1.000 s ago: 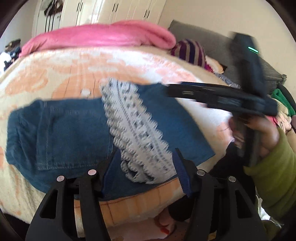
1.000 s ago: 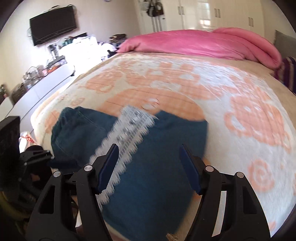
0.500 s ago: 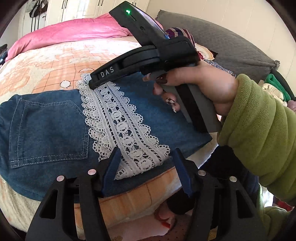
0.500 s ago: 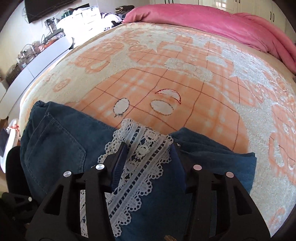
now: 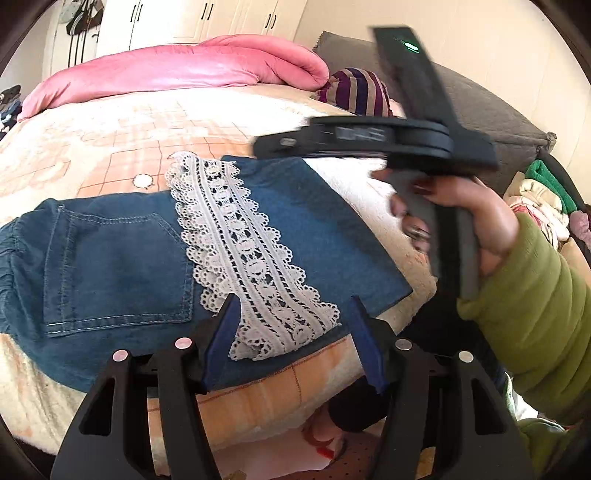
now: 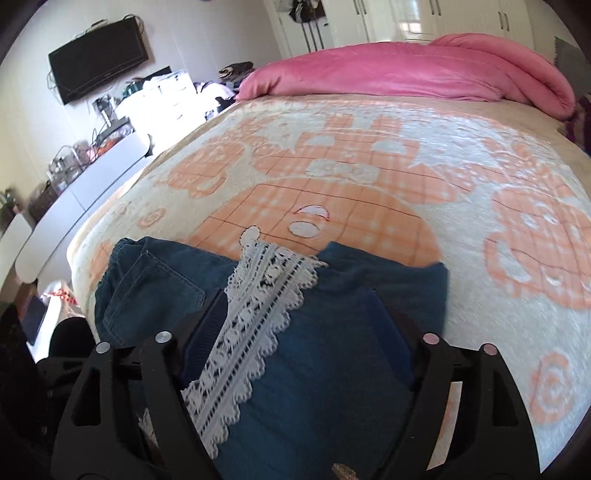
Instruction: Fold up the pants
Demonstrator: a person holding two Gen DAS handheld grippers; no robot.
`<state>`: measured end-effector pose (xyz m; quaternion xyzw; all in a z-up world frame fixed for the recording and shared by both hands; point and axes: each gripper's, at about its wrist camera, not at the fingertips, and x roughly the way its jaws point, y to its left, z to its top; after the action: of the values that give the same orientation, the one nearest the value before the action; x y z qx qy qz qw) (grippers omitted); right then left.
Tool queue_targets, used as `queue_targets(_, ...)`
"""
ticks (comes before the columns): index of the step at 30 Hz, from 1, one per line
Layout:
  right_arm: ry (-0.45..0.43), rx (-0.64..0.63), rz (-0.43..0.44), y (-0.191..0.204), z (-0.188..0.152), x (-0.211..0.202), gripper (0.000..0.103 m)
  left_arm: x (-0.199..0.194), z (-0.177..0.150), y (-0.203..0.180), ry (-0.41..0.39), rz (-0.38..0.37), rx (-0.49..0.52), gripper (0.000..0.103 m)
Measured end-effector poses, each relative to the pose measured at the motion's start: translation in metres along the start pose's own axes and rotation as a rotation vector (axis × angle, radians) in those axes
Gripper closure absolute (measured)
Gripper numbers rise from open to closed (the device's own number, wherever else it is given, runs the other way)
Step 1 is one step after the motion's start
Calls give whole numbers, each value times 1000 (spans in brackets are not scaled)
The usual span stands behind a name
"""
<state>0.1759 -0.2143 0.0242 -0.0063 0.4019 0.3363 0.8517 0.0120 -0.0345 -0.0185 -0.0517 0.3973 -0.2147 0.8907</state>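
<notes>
On the left of the room a dark television (image 6: pixel 99 61) hung on the pale wall above a long white sideboard (image 6: pixel 77 199) crowded with small things too blurred to name. The bed (image 6: pixel 369 177) filled the middle — its blanket cream with orange checks and flower shapes — and a pink duvet (image 5: pixel 177 70) lay bunched along its far side, before white wardrobe doors (image 5: pixel 192 18). The pants (image 5: pixel 118 258), blue denim with a white lace stripe (image 5: pixel 243 251) running down the leg, lay folded flat at the near edge of the bed, a back pocket facing up on the left part.

The left gripper (image 5: pixel 291 332) hovered just above that near edge with its jaws apart, the end of the lace stripe showing between them, nothing pinched. The right gripper (image 6: pixel 295 332), held in a hand (image 5: pixel 469 218) with a green sleeve (image 5: pixel 532 317), hung above the right part of the pants; its jaws were opening, and no cloth was caught in them.

Further right a striped cloth (image 5: pixel 354 90) lay by a grey cushion (image 5: pixel 491 110) — beyond it, a heap of clothes (image 5: pixel 543 199).
</notes>
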Motion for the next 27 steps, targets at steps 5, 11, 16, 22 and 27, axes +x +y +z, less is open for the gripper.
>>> queue_targets(5, -34, 35, -10, -7, -11, -21, 20, -15, -1, 3, -20, 30, -15, 28)
queue_targets(11, -55, 48, -9, -3, -12, -32, 12, -29, -1, 13, -36, 69, -37, 21)
queue_targets(16, -69, 14, 0, 11, -8, -38, 9, -42, -6, 31, -45, 104, -76, 19)
queue_targets(22, -56, -65, 33, 39, 2, -32, 9, -68, -14, 64, -75, 182, -157, 14)
queue_targets(27, -24, -146, 73, 71, 11, -15, 9, -77, -26, 95, -64, 222, -255, 14)
